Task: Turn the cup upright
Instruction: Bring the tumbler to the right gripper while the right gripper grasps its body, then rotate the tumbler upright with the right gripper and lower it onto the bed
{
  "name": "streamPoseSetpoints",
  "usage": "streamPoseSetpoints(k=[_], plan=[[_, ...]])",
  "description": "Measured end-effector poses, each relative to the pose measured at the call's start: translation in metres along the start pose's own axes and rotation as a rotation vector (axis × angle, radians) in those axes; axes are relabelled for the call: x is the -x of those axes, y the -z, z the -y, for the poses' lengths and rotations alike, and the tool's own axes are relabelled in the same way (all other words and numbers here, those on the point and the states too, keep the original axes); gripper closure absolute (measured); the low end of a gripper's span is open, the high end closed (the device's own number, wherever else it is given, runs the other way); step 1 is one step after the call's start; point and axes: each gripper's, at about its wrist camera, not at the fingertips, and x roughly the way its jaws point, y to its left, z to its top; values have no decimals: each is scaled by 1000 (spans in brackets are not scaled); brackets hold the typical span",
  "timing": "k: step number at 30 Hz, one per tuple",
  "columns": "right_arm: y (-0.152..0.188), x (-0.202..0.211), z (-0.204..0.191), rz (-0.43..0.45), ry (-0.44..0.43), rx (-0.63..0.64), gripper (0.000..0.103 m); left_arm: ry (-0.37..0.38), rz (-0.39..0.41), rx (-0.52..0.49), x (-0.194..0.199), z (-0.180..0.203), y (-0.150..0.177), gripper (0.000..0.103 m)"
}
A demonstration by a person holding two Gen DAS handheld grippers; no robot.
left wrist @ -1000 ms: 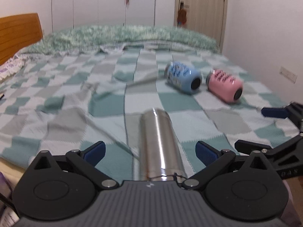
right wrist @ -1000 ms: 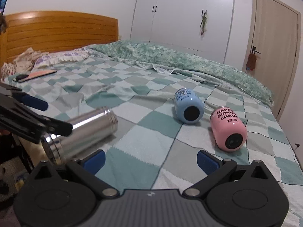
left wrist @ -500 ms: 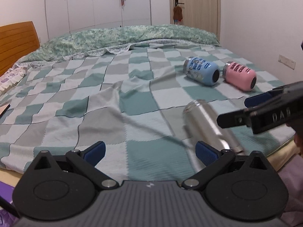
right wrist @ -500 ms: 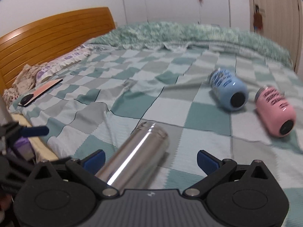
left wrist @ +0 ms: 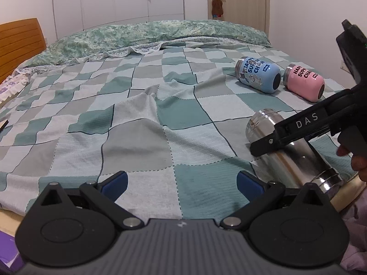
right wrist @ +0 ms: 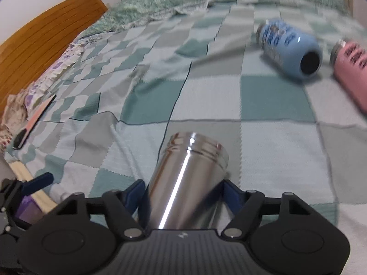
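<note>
Lying on its side at the near right edge of the checked blanket (left wrist: 142, 135), the steel cup (right wrist: 183, 183) is pointing its long axis straight away from the right gripper (right wrist: 183, 192), whose blue pads are sitting on both flanks; whether they are pressing already, I cannot tell. The left gripper (left wrist: 181, 181) is standing wide open with nothing in it, well to the left of the cup. Only the left view is showing the cup's near end (left wrist: 330, 178) reaching the bed edge, while the right view is showing how the pads are standing around it.

A steel cup (left wrist: 284, 151) lies on its side on the bed (left wrist: 137, 123) at lower right of the frame; two more cups (left wrist: 259, 75) lie side by side behind it, upper right.
</note>
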Motion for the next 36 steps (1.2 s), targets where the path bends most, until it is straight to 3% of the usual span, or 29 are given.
streamPoseSetpoints(k=[6, 13, 19, 22, 28, 29, 36], plan=[[2, 10, 7, 60, -94, -33, 38, -1, 4, -8, -2, -1, -2, 0], [3, 52, -14, 303, -190, 88, 40, 1, 17, 8, 3, -6, -3, 0], [4, 72, -61, 574, -113, 356, 42, -23, 48, 22, 12, -10, -3, 0], [8, 68, -80, 664, -52, 500, 42, -35, 55, 30, 15, -12, -2, 0], [11, 34, -104, 583, 2, 600, 42, -57, 48, 46, 15, -17, 2, 0], [11, 27, -104, 548, 5, 589, 42, -61, 48, 47, 15, -18, 3, 0], [4, 19, -89, 522, -29, 501, 42, -77, 49, 47, 16, -21, 5, 0]])
